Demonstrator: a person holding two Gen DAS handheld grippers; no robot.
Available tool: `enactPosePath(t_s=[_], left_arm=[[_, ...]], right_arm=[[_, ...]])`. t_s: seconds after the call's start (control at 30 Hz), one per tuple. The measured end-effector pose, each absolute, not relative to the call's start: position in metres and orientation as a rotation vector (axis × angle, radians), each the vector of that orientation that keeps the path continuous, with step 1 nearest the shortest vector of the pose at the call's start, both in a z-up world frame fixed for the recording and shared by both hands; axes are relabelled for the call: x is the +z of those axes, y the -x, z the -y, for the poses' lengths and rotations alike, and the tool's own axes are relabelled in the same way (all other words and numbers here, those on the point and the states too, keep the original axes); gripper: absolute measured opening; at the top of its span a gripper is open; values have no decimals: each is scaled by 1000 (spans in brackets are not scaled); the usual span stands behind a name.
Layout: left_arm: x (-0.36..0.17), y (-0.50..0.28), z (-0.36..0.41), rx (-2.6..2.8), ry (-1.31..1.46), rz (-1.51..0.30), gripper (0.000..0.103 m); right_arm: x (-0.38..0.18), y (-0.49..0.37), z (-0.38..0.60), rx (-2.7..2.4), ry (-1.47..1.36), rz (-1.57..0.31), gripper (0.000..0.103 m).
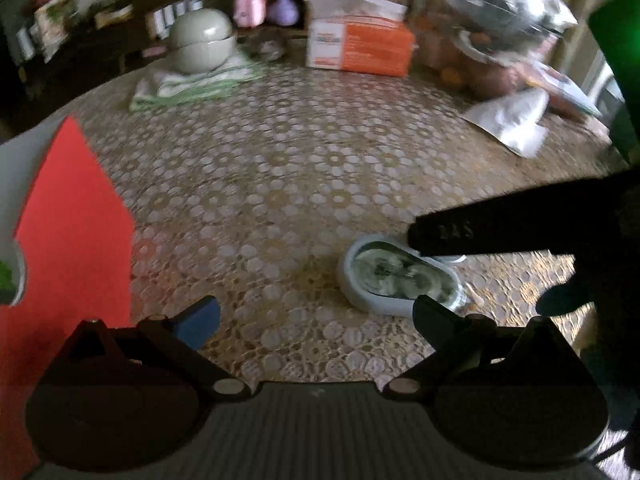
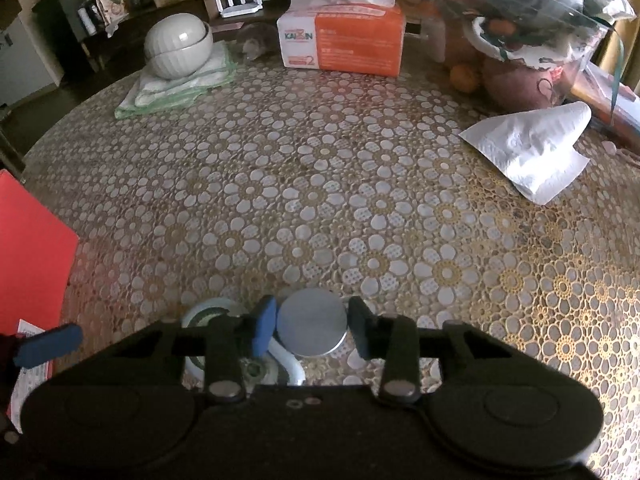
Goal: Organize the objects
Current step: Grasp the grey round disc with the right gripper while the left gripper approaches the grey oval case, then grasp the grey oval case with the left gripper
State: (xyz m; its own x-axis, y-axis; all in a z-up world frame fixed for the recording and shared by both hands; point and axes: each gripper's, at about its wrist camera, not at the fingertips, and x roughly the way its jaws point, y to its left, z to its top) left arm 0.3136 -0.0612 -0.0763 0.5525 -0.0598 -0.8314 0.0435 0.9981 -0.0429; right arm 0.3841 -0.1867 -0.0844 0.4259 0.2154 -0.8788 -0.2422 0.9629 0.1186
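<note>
while both tongs gape, right gripper (image 2: 312, 326) straddling round lid (image 2: 312, 327), left gripper (image 1: 316, 316) empty, tissue pack (image 2: 342, 42) reads "kaixin 2"

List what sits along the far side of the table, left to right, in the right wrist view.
Ribbed white lidded bowl on folded green-white cloths → orange and white tissue pack → small orange fruit → crumpled white paper towel.

The lace-covered bench (image 2: 320, 184) carried a tissue box (image 2: 344, 42) and folded cloths (image 2: 180, 84) far off, a crumpled tissue (image 2: 532, 148) right, a round lid (image 2: 312, 326) near.
</note>
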Motion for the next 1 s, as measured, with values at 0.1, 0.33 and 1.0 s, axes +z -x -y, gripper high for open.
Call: enactPosePath(t_s=[0.1, 0.33, 1.0], left_arm=[[-76, -314, 70, -111, -28, -952, 103], [-78, -336, 69, -65, 56, -998, 103], [-94, -360, 107, 97, 85, -1073, 102]], right_arm=[[-82, -383, 195, 289, 6, -1091, 39], [-69, -380, 234, 273, -43, -1047, 39], [-59, -355, 281, 244, -57, -982, 39]])
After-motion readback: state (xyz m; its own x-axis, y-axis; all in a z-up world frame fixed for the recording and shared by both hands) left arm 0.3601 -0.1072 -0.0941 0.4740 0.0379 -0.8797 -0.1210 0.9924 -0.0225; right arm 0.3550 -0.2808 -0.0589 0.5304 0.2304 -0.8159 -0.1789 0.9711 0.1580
